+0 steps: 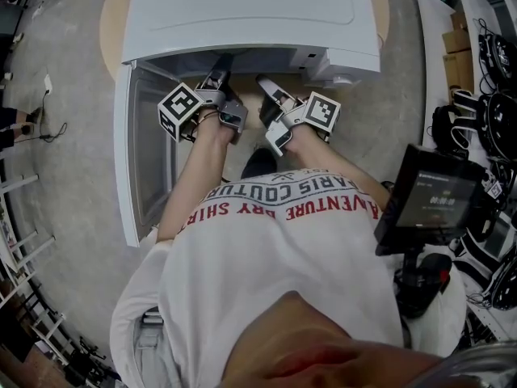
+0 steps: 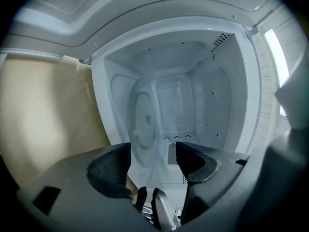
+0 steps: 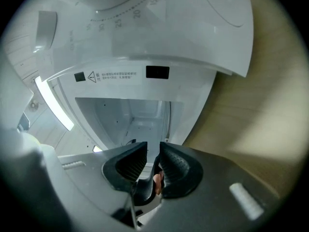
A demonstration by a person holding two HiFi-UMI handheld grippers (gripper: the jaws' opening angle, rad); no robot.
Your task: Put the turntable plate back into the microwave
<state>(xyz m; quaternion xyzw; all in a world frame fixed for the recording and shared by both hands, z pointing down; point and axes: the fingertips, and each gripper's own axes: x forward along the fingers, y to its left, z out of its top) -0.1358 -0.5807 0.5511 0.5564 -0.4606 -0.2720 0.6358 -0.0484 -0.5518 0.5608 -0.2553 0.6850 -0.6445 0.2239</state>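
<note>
Biggest thing in shot is the white microwave (image 1: 242,14), a smooth, boxy shell filling the upper centre of the head view. It sits on a round, pale wooden table (image 1: 113,23). Its door (image 1: 149,152) hangs wide open down the left of the frame, a flat panel with a window.

Below that, the person's white T-shirt (image 1: 283,249) with red and dark lettering fills the lower middle. A dark, flat monitor (image 1: 432,196) stands at the right edge.

Now the turntable plate (image 2: 145,122). In the left gripper view it's inside the cavity, a clear, glossy glass disc with a small hub at its centre. It lies flat against the cavity wall on the frame's left, the side nearest the table. From here it reads as a tall ellipse running top to bottom, with its face turned toward the right of the frame.

Both bare forearms reach up the head view, side by side, into the microwave's mouth. The left gripper (image 2: 153,151) points straight into the cavity with its ribbed black jaws spread wide. Nothing is between them, and the plate sits beyond, untouched. The right gripper (image 3: 153,149) faces the opening just under the control panel. Its jaws are drawn in to a narrow gap and grip nothing.
</note>
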